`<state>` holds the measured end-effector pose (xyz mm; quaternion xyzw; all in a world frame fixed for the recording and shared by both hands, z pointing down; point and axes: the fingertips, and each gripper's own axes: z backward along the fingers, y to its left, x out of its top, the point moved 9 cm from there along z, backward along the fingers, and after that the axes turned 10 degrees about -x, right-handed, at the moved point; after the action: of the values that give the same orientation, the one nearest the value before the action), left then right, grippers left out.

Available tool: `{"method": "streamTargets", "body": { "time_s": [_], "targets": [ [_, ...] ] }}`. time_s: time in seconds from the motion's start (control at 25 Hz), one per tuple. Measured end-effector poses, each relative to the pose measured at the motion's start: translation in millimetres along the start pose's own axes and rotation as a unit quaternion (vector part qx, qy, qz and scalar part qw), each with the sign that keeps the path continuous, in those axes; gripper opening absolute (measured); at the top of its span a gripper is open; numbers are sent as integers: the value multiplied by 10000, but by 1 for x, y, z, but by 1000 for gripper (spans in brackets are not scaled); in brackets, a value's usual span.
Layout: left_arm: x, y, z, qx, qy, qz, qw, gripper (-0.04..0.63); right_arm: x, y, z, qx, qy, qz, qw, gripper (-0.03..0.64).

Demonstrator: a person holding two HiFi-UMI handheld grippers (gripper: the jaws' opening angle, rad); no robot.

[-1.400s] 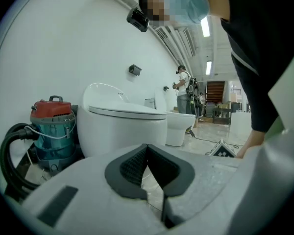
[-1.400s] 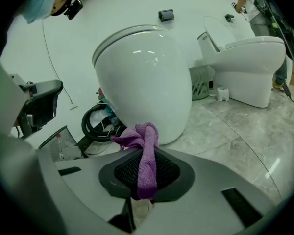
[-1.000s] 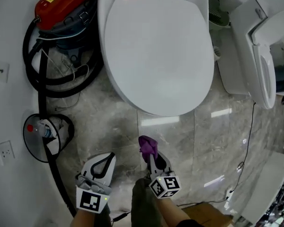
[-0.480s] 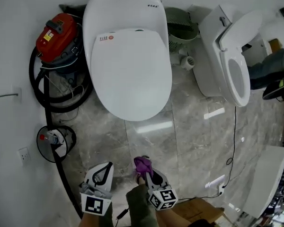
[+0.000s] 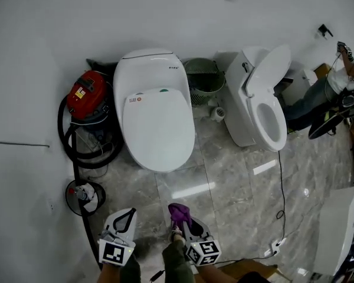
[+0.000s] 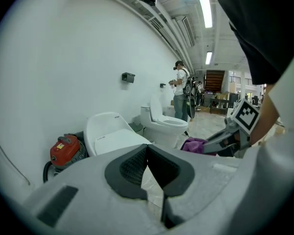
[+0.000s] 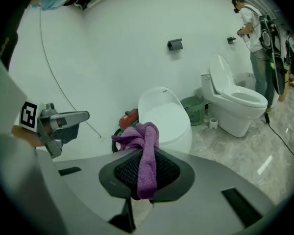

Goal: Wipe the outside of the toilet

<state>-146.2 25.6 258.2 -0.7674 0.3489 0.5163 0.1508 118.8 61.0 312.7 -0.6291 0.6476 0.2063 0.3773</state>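
A white toilet [image 5: 155, 114] with its lid down stands against the wall, far ahead of both grippers; it also shows in the left gripper view as the toilet [image 6: 110, 133] and in the right gripper view as the toilet [image 7: 165, 116]. My right gripper [image 5: 180, 218] is shut on a purple cloth [image 5: 178, 213], which hangs bunched between its jaws as the cloth [image 7: 143, 153]. My left gripper [image 5: 124, 220] is beside it at the bottom of the head view, shut with nothing in it [image 6: 148, 165].
A red vacuum [image 5: 88, 96] with black hose sits left of the toilet. A green basket [image 5: 203, 75] stands to its right, then a second toilet [image 5: 262, 102] with its lid up. A person [image 5: 336, 93] is at far right. A cable [image 5: 280, 187] runs over the marble floor.
The view has pulled well back from the toilet, which now looks smaller and farther. Both grippers stay low in the frame, the right still holding the cloth.
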Motion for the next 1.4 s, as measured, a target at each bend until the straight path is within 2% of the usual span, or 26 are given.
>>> {"method": "streamTargets", "body": {
  "time_s": [0.2, 0.44, 0.56, 0.84, 1.16, 1.4],
  "targets": [
    [47, -14, 25, -450, -61, -21, 9990, 8, 34, 26, 45, -25, -299, -159, 9994, 43],
    [87, -24, 62, -891, -382, -436, 9943, 8, 76, 51, 88, 20, -679, -192, 9975, 43],
    [107, -26, 88, -877, -463, -618, 9932, 9, 101, 60, 108, -27, -958, -113, 9953, 43],
    [143, -33, 146, -679, -656, -732, 9928, 8, 144, 84, 158, -163, -1420, -26, 9897, 43],
    [167, -61, 189, -788, -801, -1089, 9877, 9, 167, 102, 219, -8, -1692, 291, 9851, 43],
    [189, -66, 212, -782, -980, -1413, 9820, 8, 171, 113, 249, -74, -1959, 259, 9803, 43]
  ]
}}
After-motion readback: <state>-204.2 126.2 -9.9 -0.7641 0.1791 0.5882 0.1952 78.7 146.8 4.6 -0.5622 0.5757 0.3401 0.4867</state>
